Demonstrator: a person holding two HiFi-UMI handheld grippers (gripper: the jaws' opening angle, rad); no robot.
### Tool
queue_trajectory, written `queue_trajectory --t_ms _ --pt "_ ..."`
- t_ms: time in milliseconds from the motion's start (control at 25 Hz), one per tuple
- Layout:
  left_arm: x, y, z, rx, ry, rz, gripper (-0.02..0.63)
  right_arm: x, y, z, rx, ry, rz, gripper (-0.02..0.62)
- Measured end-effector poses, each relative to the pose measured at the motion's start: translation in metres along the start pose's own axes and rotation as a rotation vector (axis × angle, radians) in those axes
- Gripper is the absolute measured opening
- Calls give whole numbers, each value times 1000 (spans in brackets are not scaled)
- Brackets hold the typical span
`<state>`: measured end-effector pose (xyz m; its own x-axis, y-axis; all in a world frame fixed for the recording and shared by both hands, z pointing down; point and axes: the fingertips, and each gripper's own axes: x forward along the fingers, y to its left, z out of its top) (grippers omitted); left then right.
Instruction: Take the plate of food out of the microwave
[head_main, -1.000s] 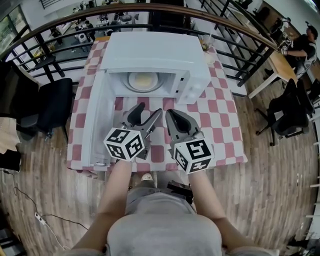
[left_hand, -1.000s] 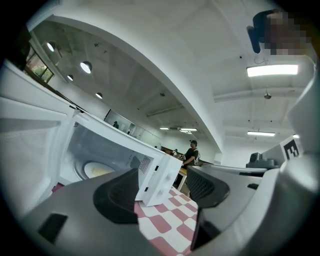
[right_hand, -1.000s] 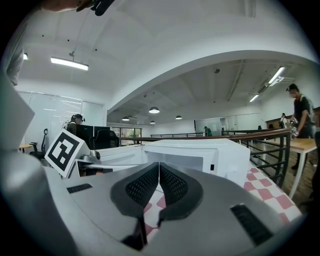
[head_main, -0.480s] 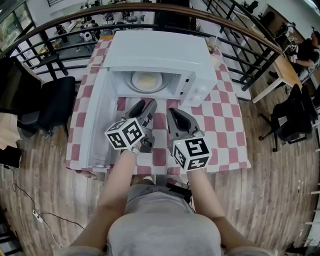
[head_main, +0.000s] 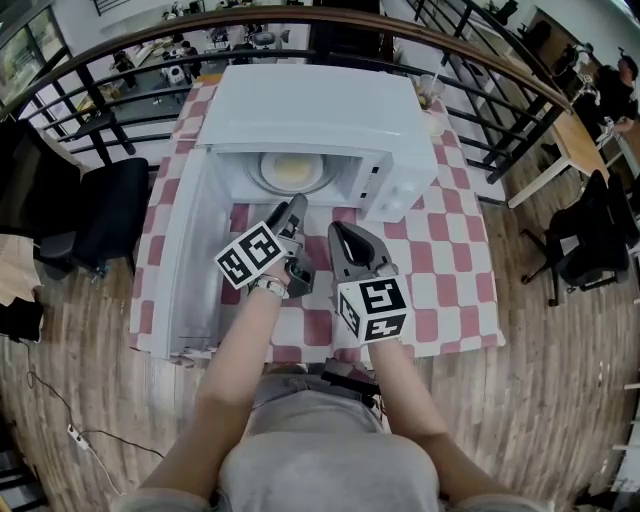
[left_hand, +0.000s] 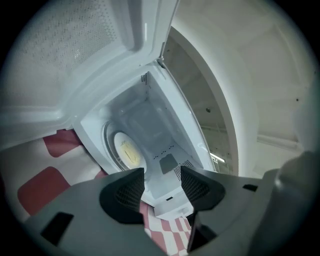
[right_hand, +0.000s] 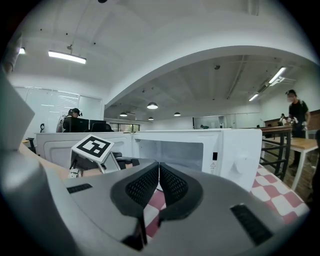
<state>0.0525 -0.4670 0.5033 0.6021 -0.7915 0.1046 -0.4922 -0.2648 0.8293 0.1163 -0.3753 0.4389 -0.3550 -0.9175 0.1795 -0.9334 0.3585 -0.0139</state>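
My left tongs (left_hand: 162, 186) stand spread, having just narrowed, with nothing between them, and point into the open white microwave oven (head_main: 310, 100) on the red-and-white checked desk (head_main: 445, 250). The round white plate of yellow food (head_main: 290, 172) sits inside the oven's cavity. My right tongs (right_hand: 159, 172) are pressed together, empty.

A red-checked tablecloth (head_main: 450, 250) lies near a black chair (head_main: 105, 210), a curved railing (head_main: 470, 48) behind.
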Motion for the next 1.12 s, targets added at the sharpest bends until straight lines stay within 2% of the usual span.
queue_trajectory --t_ms 200,360,720,1120 --pt "15 28 -2 -164 -18 73 229 10 -5 1 7 6 -1 26" --pt "23 46 -4 -251 -31 113 229 17 -10 -2 3 16 0 26" --pt "42 75 -10 -364 -33 194 246 31 -20 -13 17 52 11 26" --pt "56 107 -17 -479 -74 368 267 43 -36 -30 41 96 12 26"
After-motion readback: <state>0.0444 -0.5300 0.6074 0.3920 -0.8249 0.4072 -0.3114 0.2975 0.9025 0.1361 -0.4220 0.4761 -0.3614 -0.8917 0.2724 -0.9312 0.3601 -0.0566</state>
